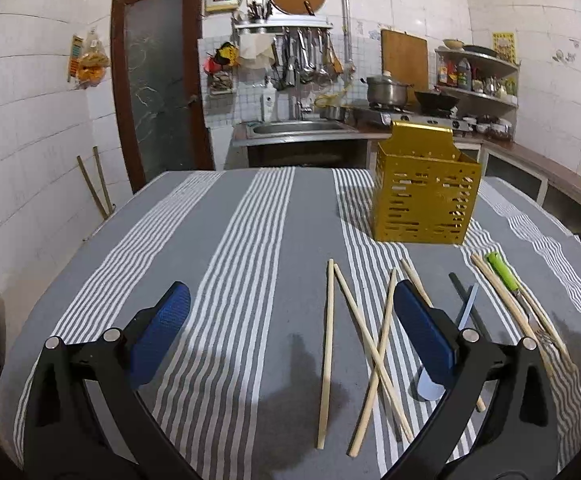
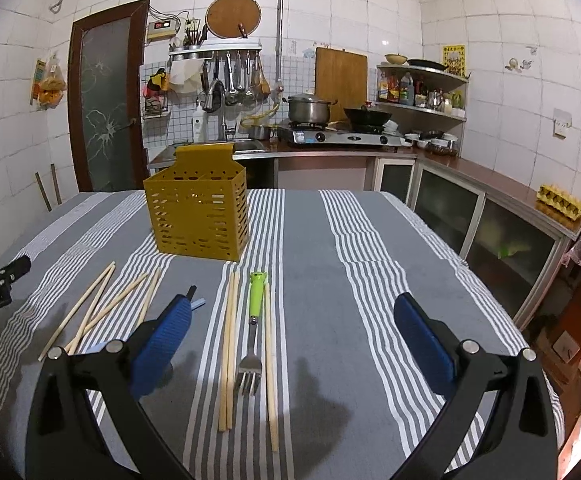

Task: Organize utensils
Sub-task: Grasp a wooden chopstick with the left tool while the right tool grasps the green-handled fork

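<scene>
- Left hand-held gripper (image 1: 290, 328) is held wide open above the tabletop (image 1: 250, 240), nothing between its blue pads; lower centre of the left wrist view.
- Right hand-held gripper (image 2: 292, 336) is likewise spread wide and empty, lower centre of the right wrist view.
- Yellow slotted caddy (image 1: 424, 196) is stood upright in the upper right of the left view, apparently the destination; it appears split in two compartments, and nothing is seen sticking out of it.
- Loose chopsticks (image 1: 364, 356) are scattered in the lower centre-right of the left view, two of them crossed, so a single clean grasp is judged awkward.
- Green-handled fork (image 2: 255, 320) is laid in the centre of the right view, tines toward the camera, with a pair of chopsticks (image 2: 229, 352) just beside it on the left and a single chopstick (image 2: 270, 364) on the right.
- The fork lies between the right pads' line of sight, so it is probably the next pick.
- A blue flat utensil (image 1: 466, 308) and a dark stick are partly hidden behind a pad; type cannot be told.
- Task is judged barely begun: everything is on the cloth.
</scene>
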A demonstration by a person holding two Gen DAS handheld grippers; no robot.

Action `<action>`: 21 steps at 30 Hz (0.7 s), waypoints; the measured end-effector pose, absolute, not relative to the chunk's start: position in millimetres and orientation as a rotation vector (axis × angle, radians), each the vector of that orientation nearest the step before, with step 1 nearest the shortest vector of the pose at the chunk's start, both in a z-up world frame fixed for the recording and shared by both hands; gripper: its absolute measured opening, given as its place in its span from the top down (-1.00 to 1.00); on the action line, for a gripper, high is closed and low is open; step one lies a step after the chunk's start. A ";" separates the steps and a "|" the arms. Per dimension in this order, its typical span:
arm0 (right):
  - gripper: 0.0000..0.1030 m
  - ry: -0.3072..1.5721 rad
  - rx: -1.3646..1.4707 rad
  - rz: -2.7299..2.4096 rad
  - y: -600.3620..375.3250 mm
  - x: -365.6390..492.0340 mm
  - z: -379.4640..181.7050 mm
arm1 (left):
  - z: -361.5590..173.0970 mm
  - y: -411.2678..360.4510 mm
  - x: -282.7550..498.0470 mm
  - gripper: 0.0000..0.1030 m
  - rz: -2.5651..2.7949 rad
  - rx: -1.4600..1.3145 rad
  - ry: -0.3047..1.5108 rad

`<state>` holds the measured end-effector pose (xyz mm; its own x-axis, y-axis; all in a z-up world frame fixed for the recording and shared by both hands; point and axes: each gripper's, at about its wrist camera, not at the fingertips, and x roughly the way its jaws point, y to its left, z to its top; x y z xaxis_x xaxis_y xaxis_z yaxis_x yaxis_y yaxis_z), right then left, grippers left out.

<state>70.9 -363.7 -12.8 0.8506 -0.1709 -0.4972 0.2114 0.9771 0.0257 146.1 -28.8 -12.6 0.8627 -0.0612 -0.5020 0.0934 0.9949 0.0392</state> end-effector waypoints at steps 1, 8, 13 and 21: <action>-0.92 0.523 0.085 -0.196 -365.2 75.3 -14.2 | -14.9 -27.3 150.1 -0.90 -0.086 0.056 0.537; -0.90 0.581 0.070 -0.147 -360.4 122.1 -27.4 | -40.8 -29.6 189.3 -0.90 -0.106 0.086 0.639; -0.68 0.652 0.072 -0.128 -355.1 156.6 -44.5 | -59.7 -39.7 219.6 -0.70 -0.169 0.115 0.727; -0.65 0.713 0.063 -0.131 -351.5 183.5 -58.9 | -86.6 -44.9 271.1 -0.20 -0.205 0.148 0.874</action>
<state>183.5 -351.5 -58.9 0.7487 -0.0981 -0.6556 0.1409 0.9899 0.0127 271.1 -44.9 -86.6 0.6243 -0.1178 -0.7722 0.2385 0.9701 0.0448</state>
